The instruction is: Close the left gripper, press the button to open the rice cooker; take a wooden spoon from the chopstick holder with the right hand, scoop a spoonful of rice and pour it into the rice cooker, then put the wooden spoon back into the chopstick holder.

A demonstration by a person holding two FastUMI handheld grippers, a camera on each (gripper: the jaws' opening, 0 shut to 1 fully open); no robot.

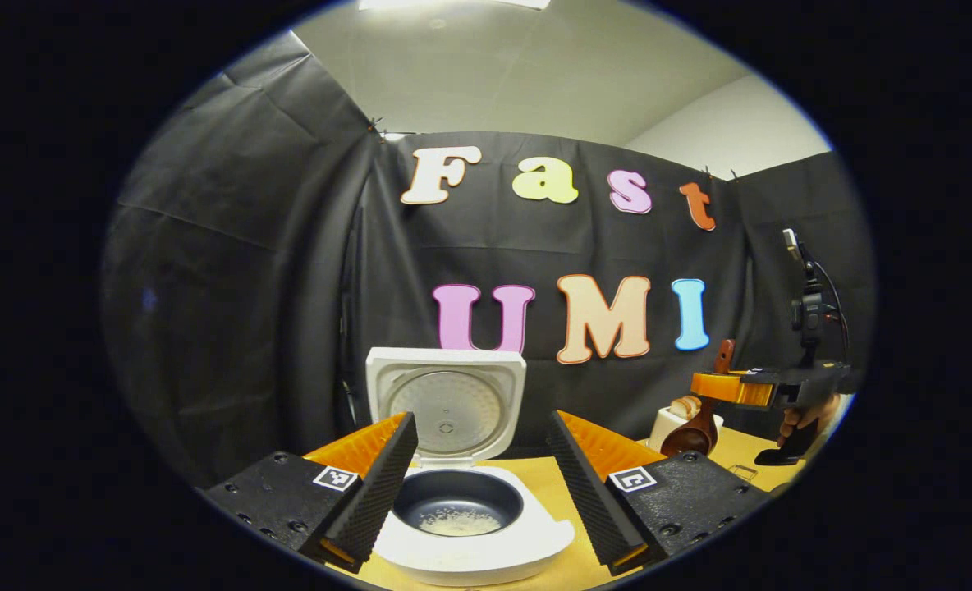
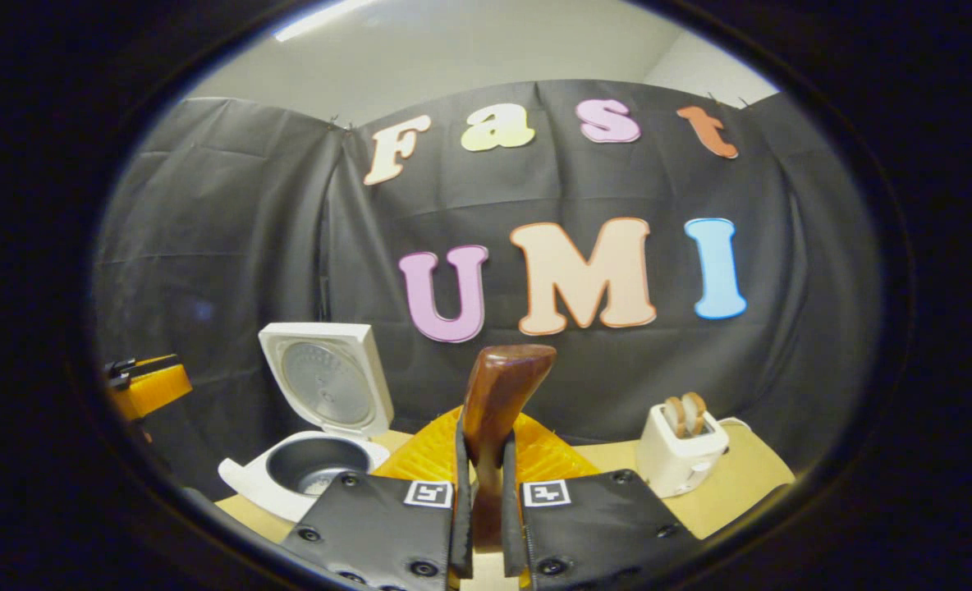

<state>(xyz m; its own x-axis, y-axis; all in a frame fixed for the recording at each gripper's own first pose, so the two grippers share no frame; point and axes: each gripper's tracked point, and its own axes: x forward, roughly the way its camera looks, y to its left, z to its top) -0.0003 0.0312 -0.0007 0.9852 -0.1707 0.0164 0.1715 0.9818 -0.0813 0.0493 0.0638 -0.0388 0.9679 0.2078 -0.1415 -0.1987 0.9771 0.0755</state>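
Clamped between the right gripper's [image 2: 486, 492] jaws, the wooden spoon [image 2: 498, 402] stands upright at 6 o'clock. Left gripper [image 1: 474, 484] jaws gape wide, empty, around the open rice cooker [image 1: 461, 525] – rice [image 1: 460, 520] inside. Toaster [image 2: 679, 455] at 4 o'clock on the worktop [image 2: 740, 480]; no legible labels.

walls: black cloth [image 1: 272, 271], creased, hung across back and sides | ceiling [image 1: 535, 74]: pale, plain | light: bright strip lamp [image 2: 322, 18] overhead | furniture: light wooden tabletop [image 2: 740, 476] | behind cloth: white wall [image 1: 732, 131]
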